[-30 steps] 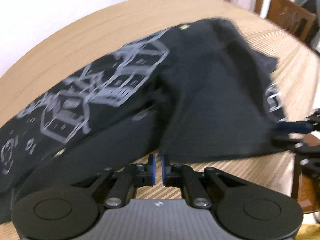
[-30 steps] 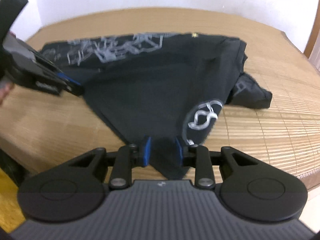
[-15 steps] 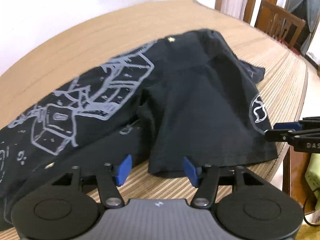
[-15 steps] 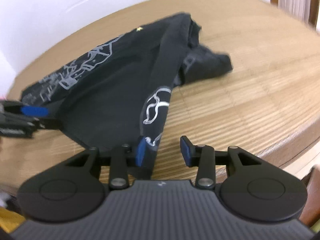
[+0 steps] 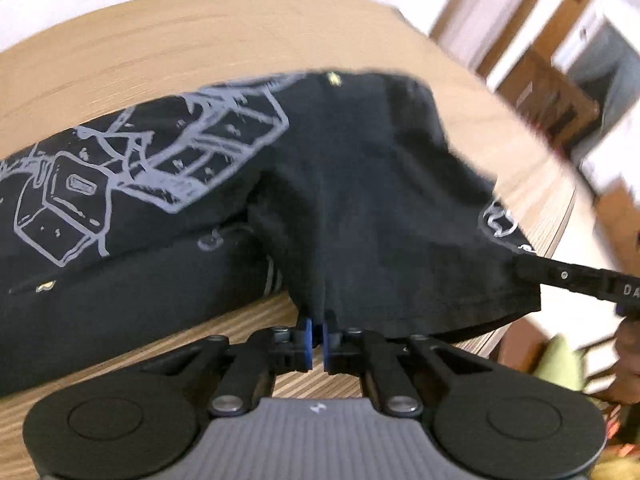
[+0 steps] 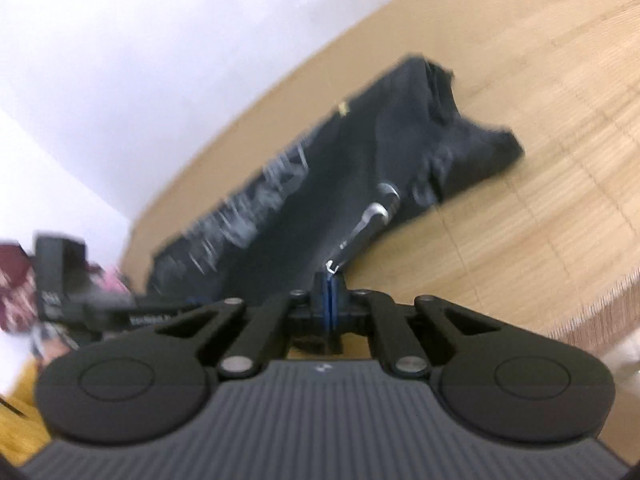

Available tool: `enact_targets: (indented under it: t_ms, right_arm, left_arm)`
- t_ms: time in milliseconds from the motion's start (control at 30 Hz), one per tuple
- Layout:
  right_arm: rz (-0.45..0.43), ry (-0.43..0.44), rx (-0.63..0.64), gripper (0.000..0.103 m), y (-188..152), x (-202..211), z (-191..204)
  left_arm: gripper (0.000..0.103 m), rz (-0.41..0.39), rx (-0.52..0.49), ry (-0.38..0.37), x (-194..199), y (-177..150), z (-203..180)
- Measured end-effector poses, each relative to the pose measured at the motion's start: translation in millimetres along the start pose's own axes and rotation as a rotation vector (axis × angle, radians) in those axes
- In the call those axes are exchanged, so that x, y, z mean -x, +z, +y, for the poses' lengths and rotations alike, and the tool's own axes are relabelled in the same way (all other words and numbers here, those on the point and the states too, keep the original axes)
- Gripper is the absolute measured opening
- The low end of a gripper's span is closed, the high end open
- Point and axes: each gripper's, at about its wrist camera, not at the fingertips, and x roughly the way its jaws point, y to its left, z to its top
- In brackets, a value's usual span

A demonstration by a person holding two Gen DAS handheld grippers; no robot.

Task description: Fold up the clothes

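A black T-shirt with a grey line-drawing print lies partly folded on the wooden table. My left gripper is shut on the near hem of the T-shirt, where the cloth bunches. My right gripper is shut on the hem corner by a white printed logo; the T-shirt stretches away from it, blurred. The right gripper also shows in the left wrist view at the shirt's right corner. The left gripper shows blurred at the left of the right wrist view.
The table's rounded edge runs close on the right, with a wooden chair and a doorway beyond. A white wall stands behind the table. The table edge lies near the right gripper.
Both grippers were open half a second ago and have closed on the shirt's near hem. Both views have shifted and the right one is blurred with motion.
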Motion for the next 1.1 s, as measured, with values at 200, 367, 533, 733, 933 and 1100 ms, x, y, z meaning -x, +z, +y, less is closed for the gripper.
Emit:
enact_targets:
  t_ms: [200,367,533,733,933,1100]
  right_arm:
    - [-0.049,0.161,-0.128,0.004,71.8,-20.2,-5.7]
    - [-0.025,0.154,-0.051,0.005,133.6,-83.7,-0.2]
    - [0.042,-0.080,-0.029,0.008,172.1,-173.2,-16.0]
    - [-0.005,-0.067,0.041,0.020,181.6,-166.0,-12.3]
    - [-0.048,-0.044,0.289,0.052,169.8,-131.1,20.0]
    - [0.029,-0.028,0.311,0.052,164.1,-155.1,17.9]
  left_arm:
    - [0.005,-0.040,0.190,-0.010,10.4,50.7,21.5]
    - [0.012,-0.080,0.204,0.140,-15.1,100.3,33.3]
    - [0.020,-0.070,0.244,0.306,-43.8,130.5,51.0]
    - [0.032,-0.058,0.195,0.284,-44.2,130.6,40.8]
    - [0.038,-0.045,0.064,0.231,-70.4,133.4,7.6]
    - [0.039,0.035,0.000,0.252,-103.9,126.0,-2.5]
